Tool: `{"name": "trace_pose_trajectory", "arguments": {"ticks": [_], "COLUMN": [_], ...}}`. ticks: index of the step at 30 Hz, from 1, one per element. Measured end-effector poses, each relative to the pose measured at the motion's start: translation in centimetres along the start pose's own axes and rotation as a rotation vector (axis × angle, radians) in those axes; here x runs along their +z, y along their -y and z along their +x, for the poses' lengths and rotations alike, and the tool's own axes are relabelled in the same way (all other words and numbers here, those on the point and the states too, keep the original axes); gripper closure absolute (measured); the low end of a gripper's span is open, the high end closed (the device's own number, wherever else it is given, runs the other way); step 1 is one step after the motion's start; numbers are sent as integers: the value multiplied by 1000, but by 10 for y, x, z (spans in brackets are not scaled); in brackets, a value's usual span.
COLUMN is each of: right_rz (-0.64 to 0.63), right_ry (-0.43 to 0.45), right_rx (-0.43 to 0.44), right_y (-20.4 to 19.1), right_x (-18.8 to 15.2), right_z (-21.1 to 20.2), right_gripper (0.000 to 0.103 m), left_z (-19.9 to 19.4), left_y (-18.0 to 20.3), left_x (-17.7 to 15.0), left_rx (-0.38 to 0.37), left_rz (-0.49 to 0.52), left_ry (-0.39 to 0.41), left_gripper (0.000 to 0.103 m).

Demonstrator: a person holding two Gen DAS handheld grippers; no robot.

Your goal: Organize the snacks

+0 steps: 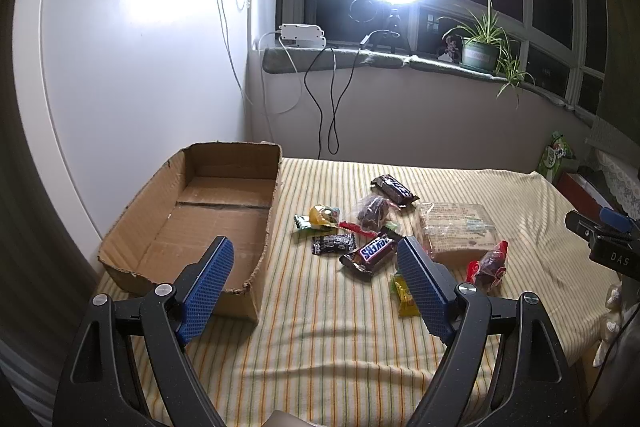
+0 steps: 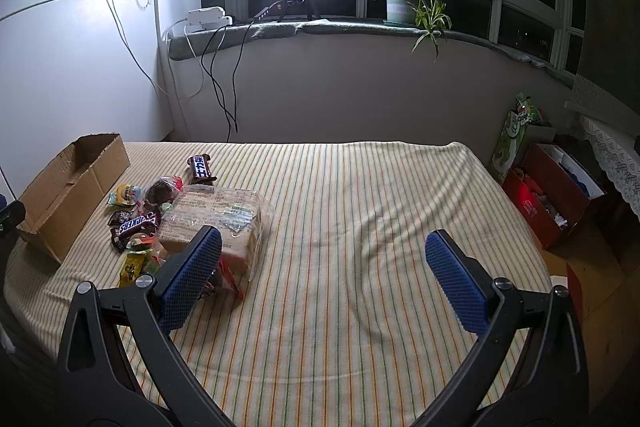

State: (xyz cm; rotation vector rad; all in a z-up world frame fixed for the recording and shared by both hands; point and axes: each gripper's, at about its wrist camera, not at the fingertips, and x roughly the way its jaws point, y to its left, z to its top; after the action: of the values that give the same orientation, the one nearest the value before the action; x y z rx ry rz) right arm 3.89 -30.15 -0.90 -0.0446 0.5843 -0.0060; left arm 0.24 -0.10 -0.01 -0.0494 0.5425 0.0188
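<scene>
The open brown cardboard box (image 1: 192, 223) sits at the left of the striped yellow cloth (image 1: 332, 323) and serves as the landmark; nothing lies in it yet, so the sorting looks barely begun. The left gripper (image 1: 316, 279) hangs just right of the box's near right corner, its blue pads spread apart and holding nothing.

Right of the box, a little apart from its long wall, the snacks lie in a loose heap. Closest to the box are a small green-and-yellow candy wrapper (image 1: 318, 219) and a black foil sweet (image 1: 333, 243). Next comes the brown Snickers bar (image 1: 370, 253), lying at a slant near the left gripper's right pad. Farther from the box sit a second dark chocolate bar (image 1: 394, 190), a clear bag of dark pieces (image 1: 372, 213), a yellow packet (image 1: 405, 297), the large clear-wrapped bread loaf (image 1: 456, 233) and a red-wrapped sweet (image 1: 490, 265).

Farthest right of the box, the right gripper (image 2: 322, 279) hovers over bare cloth beyond the loaf, jaws wide apart and empty.

A sensible first grasp is probably the Snickers bar: turn the left gripper so the pads close across the bar's short width, come down until they flank it, and squeeze lightly. The crinkly wrappers may slide and neighbours touch it, so a clean approach from above should avoid dragging the yellow packet along.
</scene>
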Motion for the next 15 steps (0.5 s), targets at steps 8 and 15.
{"name": "trace_pose_trajectory", "arguments": {"ticks": [8, 15], "right_rz": [3, 1], "right_ry": [-4, -5], "right_rx": [1, 1], "right_y": [-1, -1], "right_x": [-1, -1], "right_z": [2, 2], "right_gripper": [0, 0], "left_z": [1, 2], "left_y": [1, 1], "left_x": [-1, -1], "left_rx": [-2, -3], "left_rz": [2, 2], "left_ry": [-2, -3], "left_gripper": [19, 19]}}
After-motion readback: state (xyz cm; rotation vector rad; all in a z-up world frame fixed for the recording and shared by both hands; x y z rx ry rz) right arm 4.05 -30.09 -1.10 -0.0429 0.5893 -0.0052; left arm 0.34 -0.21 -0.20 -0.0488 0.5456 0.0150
